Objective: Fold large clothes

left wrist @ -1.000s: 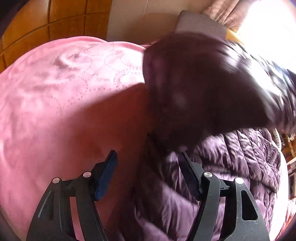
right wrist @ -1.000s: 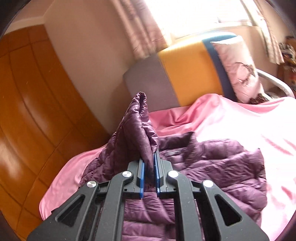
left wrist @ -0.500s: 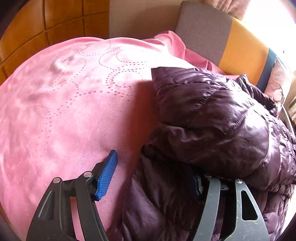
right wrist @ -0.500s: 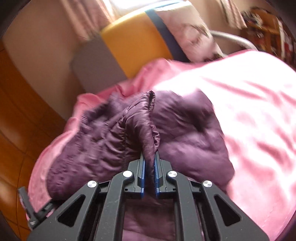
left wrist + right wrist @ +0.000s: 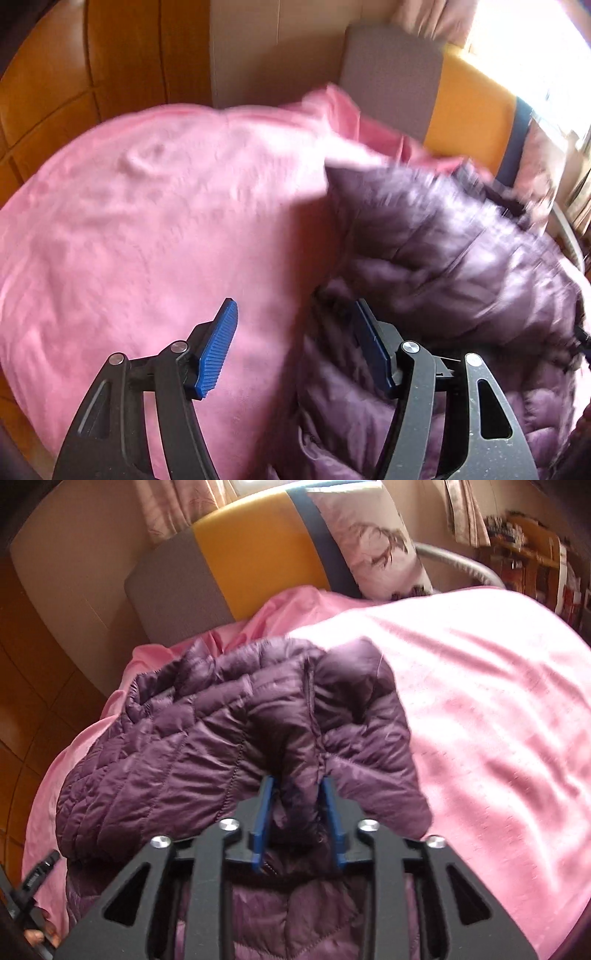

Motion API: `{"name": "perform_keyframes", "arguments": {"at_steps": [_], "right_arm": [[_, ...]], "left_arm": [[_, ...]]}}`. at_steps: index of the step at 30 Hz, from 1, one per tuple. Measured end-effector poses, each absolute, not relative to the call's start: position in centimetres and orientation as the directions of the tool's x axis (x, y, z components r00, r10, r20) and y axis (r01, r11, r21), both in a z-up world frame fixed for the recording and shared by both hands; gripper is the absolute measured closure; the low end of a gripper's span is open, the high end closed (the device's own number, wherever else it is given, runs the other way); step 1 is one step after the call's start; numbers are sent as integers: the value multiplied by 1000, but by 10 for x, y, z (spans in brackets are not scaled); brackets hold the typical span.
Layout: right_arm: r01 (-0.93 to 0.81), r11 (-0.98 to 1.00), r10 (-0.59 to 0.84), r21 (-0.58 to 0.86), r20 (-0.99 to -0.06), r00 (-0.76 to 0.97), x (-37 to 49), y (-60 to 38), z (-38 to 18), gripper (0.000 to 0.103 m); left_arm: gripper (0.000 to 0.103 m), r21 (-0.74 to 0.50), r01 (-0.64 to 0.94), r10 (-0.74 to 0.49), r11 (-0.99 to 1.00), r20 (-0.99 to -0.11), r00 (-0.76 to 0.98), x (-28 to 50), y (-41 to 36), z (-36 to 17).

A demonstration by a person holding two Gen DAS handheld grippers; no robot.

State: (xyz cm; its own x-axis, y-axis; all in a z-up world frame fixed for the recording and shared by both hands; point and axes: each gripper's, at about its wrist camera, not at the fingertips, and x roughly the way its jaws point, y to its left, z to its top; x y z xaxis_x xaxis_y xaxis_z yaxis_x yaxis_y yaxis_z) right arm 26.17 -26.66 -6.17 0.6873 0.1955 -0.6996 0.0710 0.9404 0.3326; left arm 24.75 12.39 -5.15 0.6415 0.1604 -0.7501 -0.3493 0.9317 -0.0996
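Observation:
A dark purple quilted puffer jacket [image 5: 207, 746] lies on a pink bedspread [image 5: 480, 709], its upper part folded over the lower part. My right gripper [image 5: 297, 794] has its jaws parted, with a fold of the jacket still lying between the blue pads. In the left wrist view the jacket [image 5: 443, 266] lies at the right, blurred. My left gripper [image 5: 295, 325] is open and empty, its jaws straddling the jacket's left edge above the bedspread [image 5: 147, 240].
A grey, orange and blue headboard cushion [image 5: 251, 561] stands at the bed's head, with a patterned pillow [image 5: 373, 550] beside it. Wooden wall panels [image 5: 74, 74] run along the left. A shelf with items [image 5: 532, 542] stands far right.
My right gripper lowered the lifted jacket part onto the rest and parted its jaws. My left gripper stayed open and shifted slightly.

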Motion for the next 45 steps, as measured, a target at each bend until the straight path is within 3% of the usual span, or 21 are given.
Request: {"name": "perform_keyframes", "arguments": {"at_steps": [5, 11, 15, 19, 25, 32, 41, 45], "right_arm": [[-2, 951, 204, 310, -623, 755, 254, -253, -36, 50], [-65, 973, 197, 220, -657, 727, 291, -208, -39, 23], [-42, 985, 152, 169, -721, 676, 317, -203, -69, 20], [-59, 989, 140, 134, -748, 649, 327, -198, -98, 18], [-61, 994, 108, 90, -755, 647, 331, -192, -112, 16], [-62, 994, 105, 86, -749, 654, 329, -190, -114, 15], [-67, 994, 111, 90, -740, 664, 326, -191, -114, 14], [-68, 994, 110, 87, -739, 664, 327, -190, -116, 14]], "left_arm": [[30, -169, -238, 64, 957, -676, 734, 264, 101, -23], [30, -135, -85, -39, 987, -721, 692, 304, 52, -40], [29, -109, -72, -41, 991, -787, 616, 319, 47, -78], [27, -159, -80, -78, 984, -790, 608, 319, 56, -98], [27, -131, -87, -52, 988, -793, 607, 318, 53, -88], [27, -113, -104, -11, 988, -726, 688, 331, 61, -46], [26, -124, -169, 4, 978, -793, 609, 386, 83, -92], [26, -140, -163, -5, 977, -772, 635, 381, 84, -103]]}}
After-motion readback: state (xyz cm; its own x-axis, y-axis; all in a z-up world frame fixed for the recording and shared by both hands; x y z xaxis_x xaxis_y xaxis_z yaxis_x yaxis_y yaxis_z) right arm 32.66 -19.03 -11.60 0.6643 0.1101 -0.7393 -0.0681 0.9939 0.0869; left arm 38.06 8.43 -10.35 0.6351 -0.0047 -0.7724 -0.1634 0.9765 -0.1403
